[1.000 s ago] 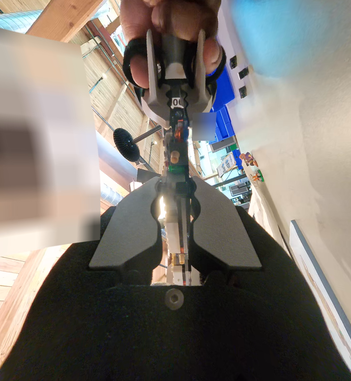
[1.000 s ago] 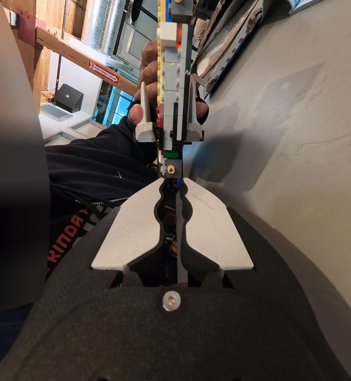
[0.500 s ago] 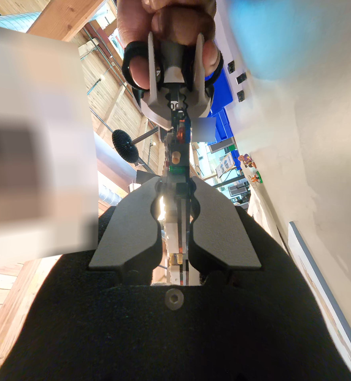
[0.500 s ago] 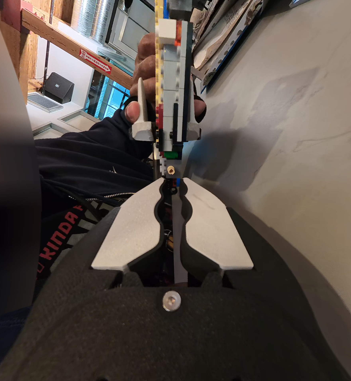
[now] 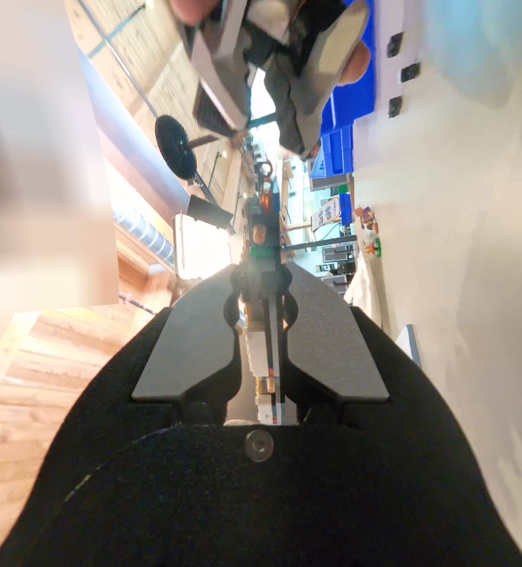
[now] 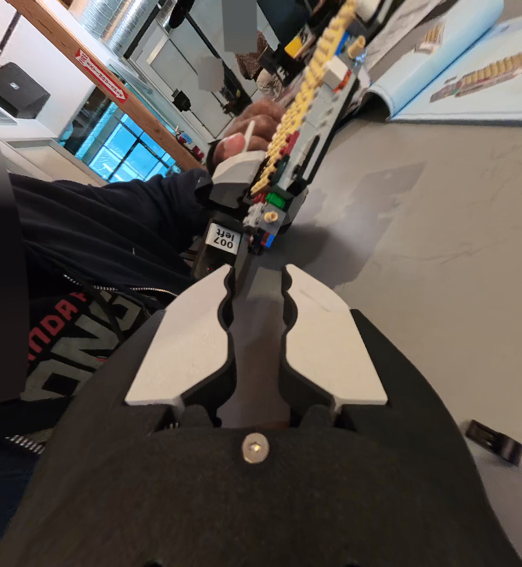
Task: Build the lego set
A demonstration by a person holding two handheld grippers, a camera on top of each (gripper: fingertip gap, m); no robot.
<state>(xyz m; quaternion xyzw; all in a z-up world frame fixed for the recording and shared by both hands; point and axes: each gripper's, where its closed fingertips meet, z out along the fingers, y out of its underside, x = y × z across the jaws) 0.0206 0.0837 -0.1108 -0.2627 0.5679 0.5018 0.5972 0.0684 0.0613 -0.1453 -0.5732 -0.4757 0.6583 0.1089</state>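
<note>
The left gripper (image 5: 261, 276) is clamped on a long model built of toy bricks (image 5: 264, 343), its two dark fingers (image 5: 198, 331) pressing the grey, white and tan strip from either side. In the left wrist view the model runs straight up the middle of the frame toward 12 o'clock, past a green brick (image 5: 261, 252) and a tan peg (image 5: 258, 233), ending in an orange clear piece.

Higher up, at 12 o'clock and blurred, hangs the right gripper (image 5: 262, 101), its pale fingers spread and clear of the model's tip.

The right wrist view confirms it: the right gripper (image 6: 256, 276) has its jaws apart with nothing between the light grey fingers (image 6: 189, 337) but the grey table (image 6: 437, 245) beyond. The brick model (image 6: 302, 132) lies ahead toward 1 o'clock, a yellow-studded grey beam slanting up to the right, gripped partway along its length by the left gripper (image 6: 253, 184), which a hand (image 6: 250, 129) in a dark sleeve (image 6: 109, 214) holds. A white label (image 6: 223, 239) sits on that gripper's body at 12 o'clock, just beside the model's near end with its green, red and blue bricks.

An open instruction booklet (image 6: 468, 86) lies on the table at 2 o'clock, behind the model. A small black part (image 6: 496, 445) rests on the table at 4 o'clock. In the left wrist view, blue bins (image 5: 345, 104) stand at 1 o'clock and small toy figures (image 5: 368, 221) at 2 o'clock on the table.
</note>
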